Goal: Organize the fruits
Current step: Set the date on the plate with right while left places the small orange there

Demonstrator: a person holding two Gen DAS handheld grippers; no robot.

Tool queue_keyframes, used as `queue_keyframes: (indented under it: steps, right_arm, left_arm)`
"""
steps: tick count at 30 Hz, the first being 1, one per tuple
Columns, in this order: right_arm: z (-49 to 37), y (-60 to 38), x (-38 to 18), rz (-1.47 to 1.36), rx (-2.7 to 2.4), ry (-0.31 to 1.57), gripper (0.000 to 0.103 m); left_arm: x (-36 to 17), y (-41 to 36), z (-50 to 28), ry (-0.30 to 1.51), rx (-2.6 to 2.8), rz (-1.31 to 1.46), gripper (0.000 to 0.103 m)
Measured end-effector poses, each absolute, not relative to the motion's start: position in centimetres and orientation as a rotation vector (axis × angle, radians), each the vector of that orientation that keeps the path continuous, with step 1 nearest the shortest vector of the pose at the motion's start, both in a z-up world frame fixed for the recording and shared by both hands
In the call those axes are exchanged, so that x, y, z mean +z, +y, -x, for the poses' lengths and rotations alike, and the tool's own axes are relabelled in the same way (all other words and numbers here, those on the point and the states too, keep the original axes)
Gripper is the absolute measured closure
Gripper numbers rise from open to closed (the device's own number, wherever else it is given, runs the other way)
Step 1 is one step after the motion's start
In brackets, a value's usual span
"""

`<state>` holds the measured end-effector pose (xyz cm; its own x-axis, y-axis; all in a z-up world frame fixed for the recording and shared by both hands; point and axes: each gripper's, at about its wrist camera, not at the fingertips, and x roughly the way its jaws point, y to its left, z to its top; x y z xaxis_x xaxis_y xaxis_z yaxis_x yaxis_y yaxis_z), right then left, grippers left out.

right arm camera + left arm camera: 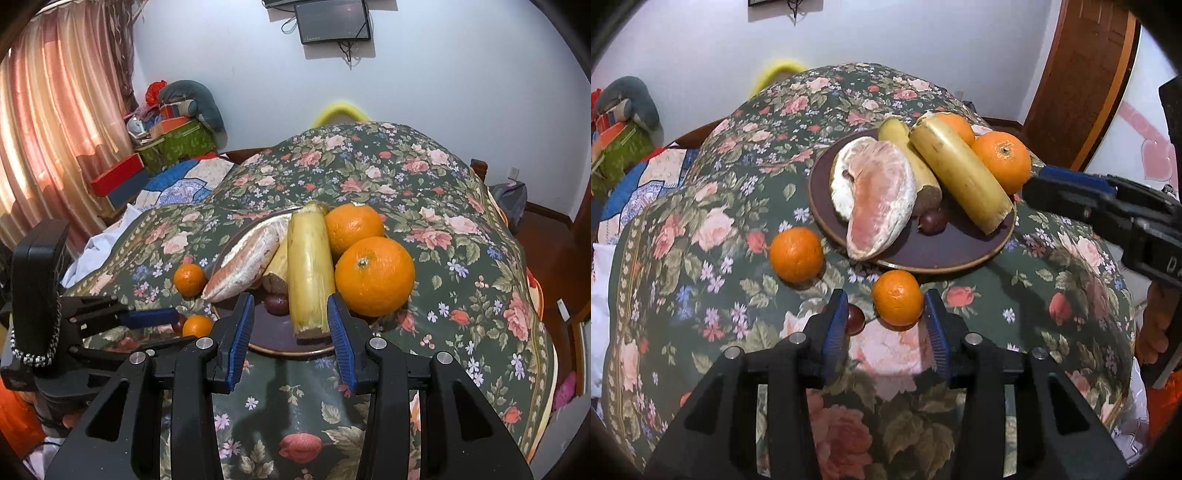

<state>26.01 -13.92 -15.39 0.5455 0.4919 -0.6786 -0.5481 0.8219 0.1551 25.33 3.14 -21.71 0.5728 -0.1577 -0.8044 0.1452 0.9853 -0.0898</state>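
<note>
My left tongs [886,314] open wide, small orange [897,297] sits between fingers, not squeezed. Small dark fruit [855,319] just beside left finger. My right tongs [291,332] open too, holding nothing, at plate's near edge by long yellow piece [307,273]. Brown plate [960,254] on flowery cloth [701,295] holds peeled pomelo [875,195]. Big orange [375,277] at plate's right edge. Another small orange [796,254] on cloth near plate's left edge.

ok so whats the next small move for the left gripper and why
Probably ease the left gripper forward and close on the small orange. Its jaws are open, the orange sits on the cloth between the blue pads, off the plate. A dark red fruit beside the left pad could get nudged.
</note>
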Motion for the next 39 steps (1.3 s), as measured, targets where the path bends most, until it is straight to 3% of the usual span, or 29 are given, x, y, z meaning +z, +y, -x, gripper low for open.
queue_keyframes:
  steps: [8, 10, 11, 24, 32, 35, 39]
  right_arm:
    - [-26.2, -14.4, -15.9, 0.07, 0.615, 0.789, 0.065]
    - [-26.2, -14.5, -15.9, 0.069, 0.615, 0.792, 0.065]
    - [-26.2, -14.5, -16.0, 0.066, 0.616, 0.794, 0.065]
    - [-26.1, -15.0, -16.0, 0.043, 0.615, 0.789, 0.065]
    - [-26.2, -15.8, -15.6, 0.034, 0.6, 0.785, 0.065]
    - [-26.1, -15.6, -15.7, 0.049, 0.603, 0.786, 0.065]
    - [-26.0, -15.1, -15.9, 0.059, 0.613, 0.791, 0.065]
  left_arm:
    - [-21.7, 2.5, -26.5, 0.942, -0.193, 0.003, 0.062]
    - [-21.7, 2.2, -26.7, 0.945, -0.19, -0.015, 0.075]
    - [-21.7, 2.0, -26.8, 0.94, -0.177, -0.043, 0.076]
    - [-18.6, 1.7, -26.0, 0.844, -0.208, -0.013, 0.077]
    - [-19.4, 0.6, -28.5, 0.86, -0.21, 0.019, 0.077]
    - [-19.0, 1.5, -28.6, 0.851, -0.195, 0.046, 0.071]
    - [-17.7, 3.6, -27.6, 0.806, -0.152, 0.07, 0.053]
